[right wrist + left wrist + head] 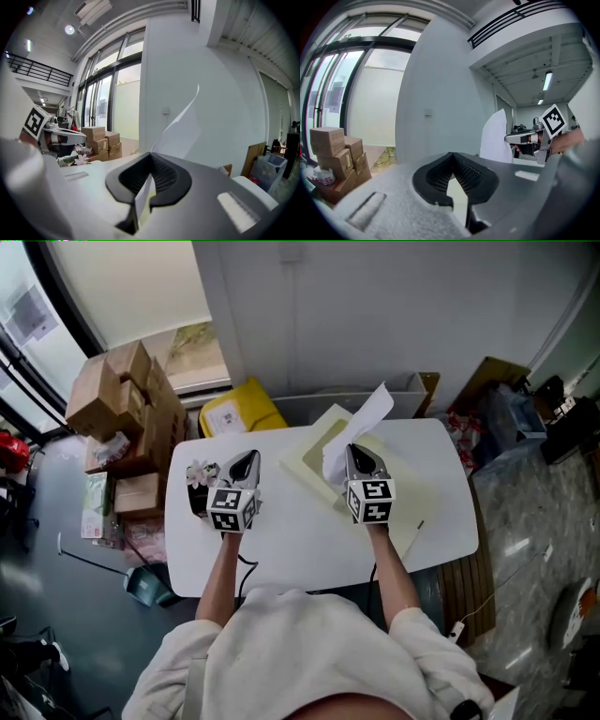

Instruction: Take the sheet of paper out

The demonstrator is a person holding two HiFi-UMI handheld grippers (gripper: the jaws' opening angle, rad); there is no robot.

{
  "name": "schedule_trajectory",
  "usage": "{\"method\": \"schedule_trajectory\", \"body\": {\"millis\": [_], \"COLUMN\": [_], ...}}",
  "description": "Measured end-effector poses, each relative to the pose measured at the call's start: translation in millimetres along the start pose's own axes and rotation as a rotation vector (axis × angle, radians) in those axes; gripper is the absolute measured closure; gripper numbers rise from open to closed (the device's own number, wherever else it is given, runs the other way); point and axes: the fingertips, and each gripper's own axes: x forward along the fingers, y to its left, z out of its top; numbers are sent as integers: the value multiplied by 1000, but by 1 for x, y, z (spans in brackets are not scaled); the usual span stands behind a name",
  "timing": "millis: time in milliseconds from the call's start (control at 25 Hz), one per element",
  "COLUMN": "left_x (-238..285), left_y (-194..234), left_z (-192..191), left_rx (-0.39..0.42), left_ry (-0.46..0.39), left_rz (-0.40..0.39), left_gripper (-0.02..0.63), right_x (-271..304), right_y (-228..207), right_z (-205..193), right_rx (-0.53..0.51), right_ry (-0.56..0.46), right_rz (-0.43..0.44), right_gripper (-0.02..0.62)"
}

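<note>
Altogether two tongs hang over one white table (309,549), and there is one sheet of paper (364,420). The right tongs (354,452) are pressed together on the sheet's lower edge, and the paper curls up and away from them above a pale yellow folder (319,460) that lies on the table. The left tongs (246,461) are closed with nothing between them, and sit well apart from the sheet beside a small flower (199,472). Only the head view shows the folder and both arms at once, with several cardboard boxes (122,404) stacked on the floor to the left. The right gripper view alone shows the pinch up close: the sheet (183,126) runs down into the right tongs (150,158) between the ribbed pads. The left gripper view shows its own tongs (452,157) meeting at the tip, and the sheet (494,138) from the side, standing upright beside the right tongs' marker cube (553,119).
</note>
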Motion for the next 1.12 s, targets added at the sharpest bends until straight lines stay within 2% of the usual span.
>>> {"method": "schedule_trajectory", "body": {"millis": [280, 1120], "left_x": [-7, -1], "left_y": [17, 36], "left_z": [5, -5], "left_rx": [-2, -19], "left_ry": [-17, 8], "left_rz": [36, 48], "left_gripper": [601, 601], "right_x": [15, 34], "right_y": [14, 26], "right_z": [1, -9], "right_rx": [-7, -28], "right_ry": [1, 35], "right_rz": [32, 53], "right_gripper": [592, 592]}}
